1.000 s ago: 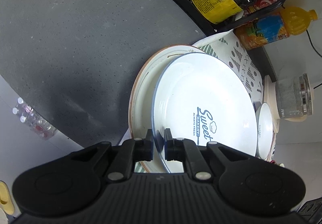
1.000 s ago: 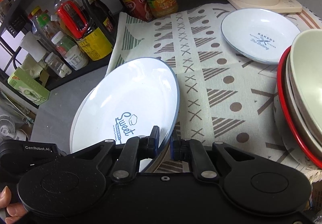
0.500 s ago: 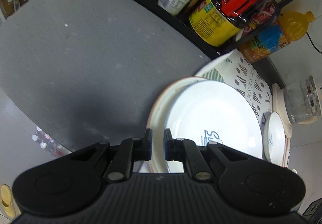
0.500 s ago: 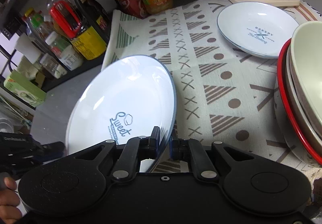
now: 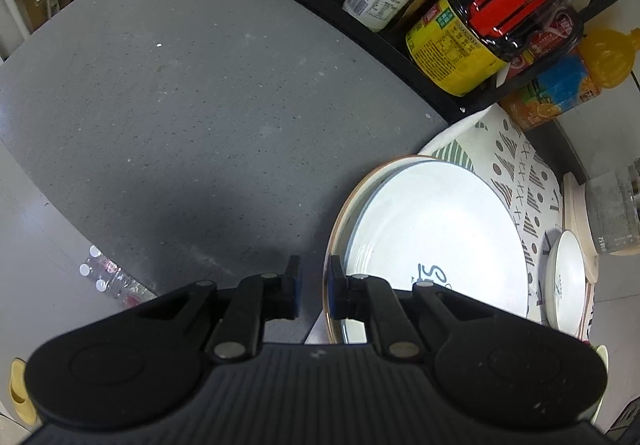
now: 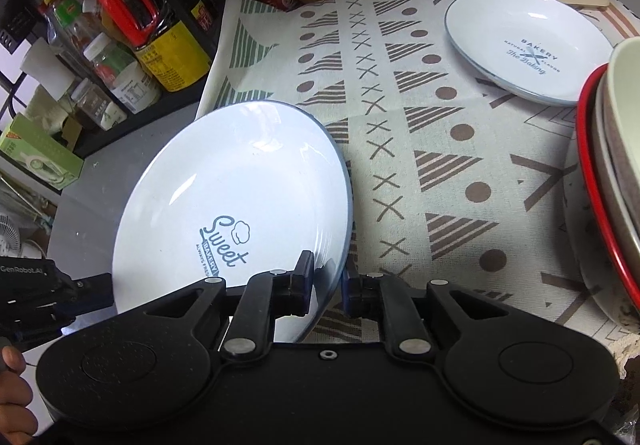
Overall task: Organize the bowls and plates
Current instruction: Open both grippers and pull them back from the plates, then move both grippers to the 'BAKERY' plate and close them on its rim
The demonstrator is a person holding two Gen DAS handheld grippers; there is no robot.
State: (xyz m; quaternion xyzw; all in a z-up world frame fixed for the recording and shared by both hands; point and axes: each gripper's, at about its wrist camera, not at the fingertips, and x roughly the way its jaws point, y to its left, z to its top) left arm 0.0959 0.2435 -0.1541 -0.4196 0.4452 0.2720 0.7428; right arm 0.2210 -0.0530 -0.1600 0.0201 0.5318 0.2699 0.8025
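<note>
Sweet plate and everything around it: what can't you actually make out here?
- Left wrist view: the Sweet plate lettering is mostly covered by the left tongs.
- Brown-rimmed plate: only its rim shows; the Sweet plate covers the rest.
- Right wrist view: the stacked bowls are cut off by the right edge, so their number is unclear.

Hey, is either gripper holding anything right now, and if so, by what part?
The right gripper straddles the near rim of the Sweet Bakery plate; whether it pinches cannot be told. The left gripper is open, holding nothing.
</note>
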